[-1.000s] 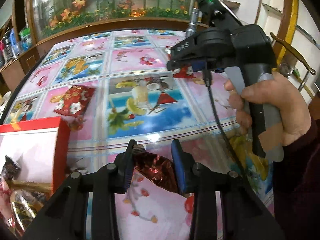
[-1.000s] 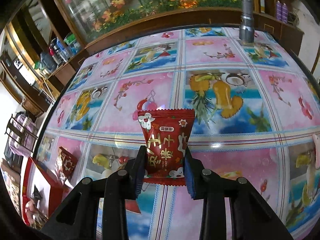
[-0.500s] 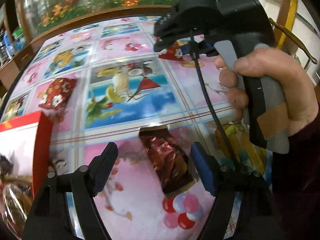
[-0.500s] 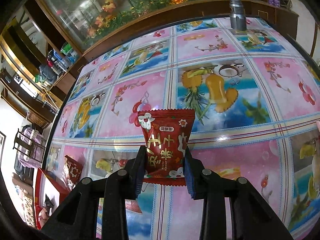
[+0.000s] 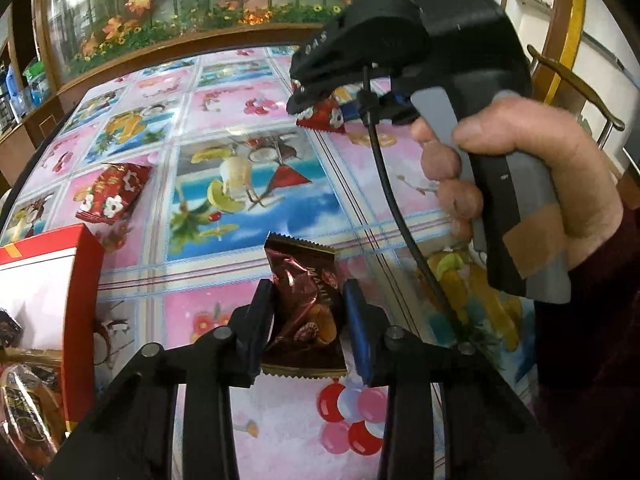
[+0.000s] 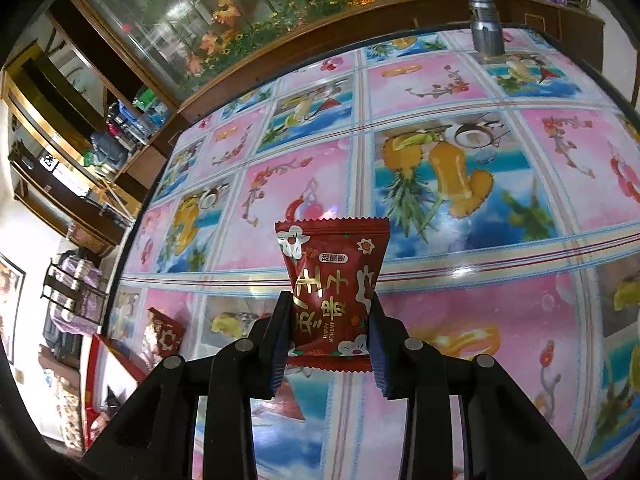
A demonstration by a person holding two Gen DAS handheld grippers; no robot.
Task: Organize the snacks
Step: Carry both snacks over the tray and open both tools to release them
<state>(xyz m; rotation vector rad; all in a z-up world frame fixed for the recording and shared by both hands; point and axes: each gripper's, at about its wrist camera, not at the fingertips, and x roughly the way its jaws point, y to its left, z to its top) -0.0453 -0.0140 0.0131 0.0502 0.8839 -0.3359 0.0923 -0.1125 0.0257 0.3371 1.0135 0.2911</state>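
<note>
Left claw (image 5: pixel 308 320) closing on the brown snack packet (image 5: pixel 306 308) flat on the table (image 5: pixel 248 280), right claw (image 6: pixel 328 328) clamping a red packet (image 6: pixel 334 280) aloft: seat both pads firmly, then carry each to the red box (image 5: pixel 80 280) alongside.

I see a table (image 5: pixel 248 196) covered by a glossy cloth printed in pink and blue squares of fruit and flowers. At left of the left wrist view a red packet (image 5: pixel 114 192) lies flat on it. A red box (image 5: pixel 80 300) with snacks inside stands at the lower left edge. In the right wrist view, a metal cylinder (image 6: pixel 482 12) stands upright at the upper right.
</note>
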